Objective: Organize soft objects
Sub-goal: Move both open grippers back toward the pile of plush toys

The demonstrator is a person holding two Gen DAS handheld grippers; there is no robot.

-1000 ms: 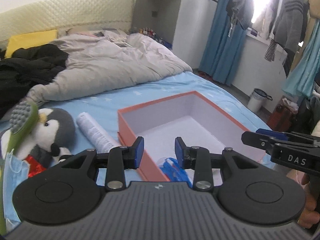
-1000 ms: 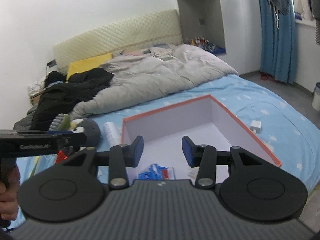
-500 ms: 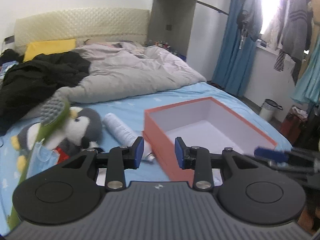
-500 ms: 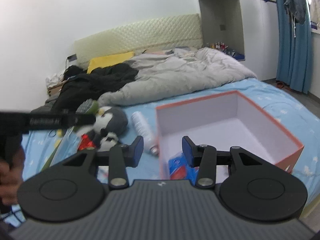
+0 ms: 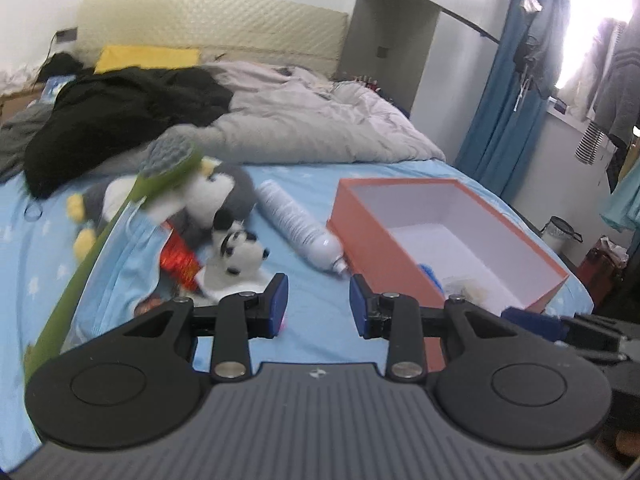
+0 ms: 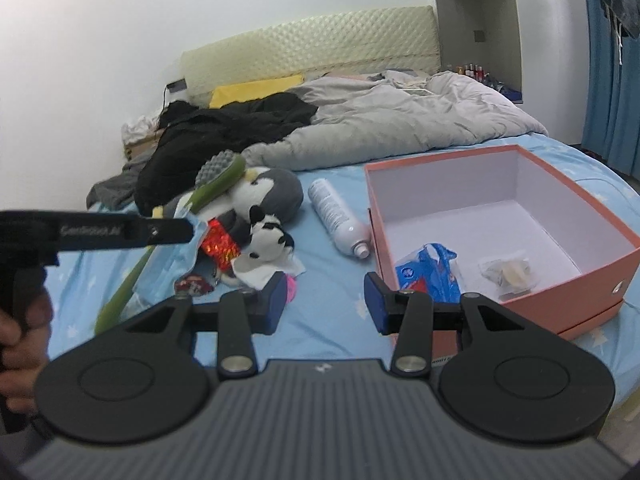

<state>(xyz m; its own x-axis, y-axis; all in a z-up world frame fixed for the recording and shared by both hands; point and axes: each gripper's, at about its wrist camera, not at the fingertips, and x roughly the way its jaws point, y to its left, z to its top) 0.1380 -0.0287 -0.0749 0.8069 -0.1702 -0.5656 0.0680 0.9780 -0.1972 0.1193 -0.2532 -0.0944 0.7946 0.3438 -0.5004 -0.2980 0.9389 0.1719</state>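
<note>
The orange box (image 6: 568, 280) sits open on the blue bed sheet (image 6: 328, 320), and everything else is placed from it. Inside it, by its near left wall, lies a blue plastic packet (image 6: 430, 274); a pale clear-wrapped item (image 6: 506, 272) lies further right on its floor. Just left of the box a white spray bottle (image 6: 338, 218) lies on its side, nozzle near the box corner. Further left are a grey penguin plush (image 6: 268, 194), a small black-and-white plush (image 6: 268, 240) and a long green brush (image 6: 216, 186). In front of the box the right tongs (image 6: 326, 300) stand parted with nothing between them. Far left, the left tongs (image 6: 120, 230) appear side-on, gripped by a hand (image 6: 20, 344).
</note>
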